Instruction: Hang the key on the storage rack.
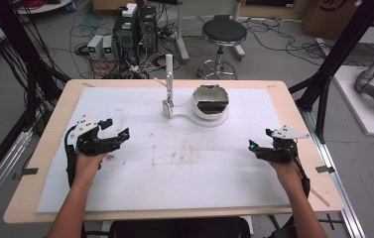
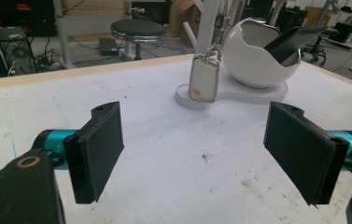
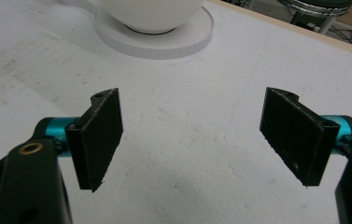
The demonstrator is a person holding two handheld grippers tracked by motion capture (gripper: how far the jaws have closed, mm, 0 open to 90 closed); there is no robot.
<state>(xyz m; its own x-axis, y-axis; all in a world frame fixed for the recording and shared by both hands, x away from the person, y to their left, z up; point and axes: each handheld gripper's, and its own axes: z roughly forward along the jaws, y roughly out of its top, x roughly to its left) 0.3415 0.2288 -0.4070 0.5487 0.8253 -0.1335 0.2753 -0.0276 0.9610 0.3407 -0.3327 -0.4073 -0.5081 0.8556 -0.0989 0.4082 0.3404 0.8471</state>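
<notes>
My two tongs wait over a big white sheet, both wide apart and holding nothing.

The room behind is full of black cables, a computer tower (image 1: pixel 127 30) and a round black stool (image 1: pixel 223 33) on a grey floor. My wooden table (image 1: pixel 50 129) wears a white sheet (image 1: pixel 184 173) with brown smudges in the middle. At the far side sits a white bowl (image 1: pixel 209 103) on a flat white base, with a dark thing leaning inside it. Just beside it, a shiny padlock (image 2: pixel 205 78) hangs from a white post. My left tongs (image 1: pixel 116 130) and my right tongs (image 1: pixel 252 147) are well apart from the padlock. I can read no writing anywhere.
</notes>
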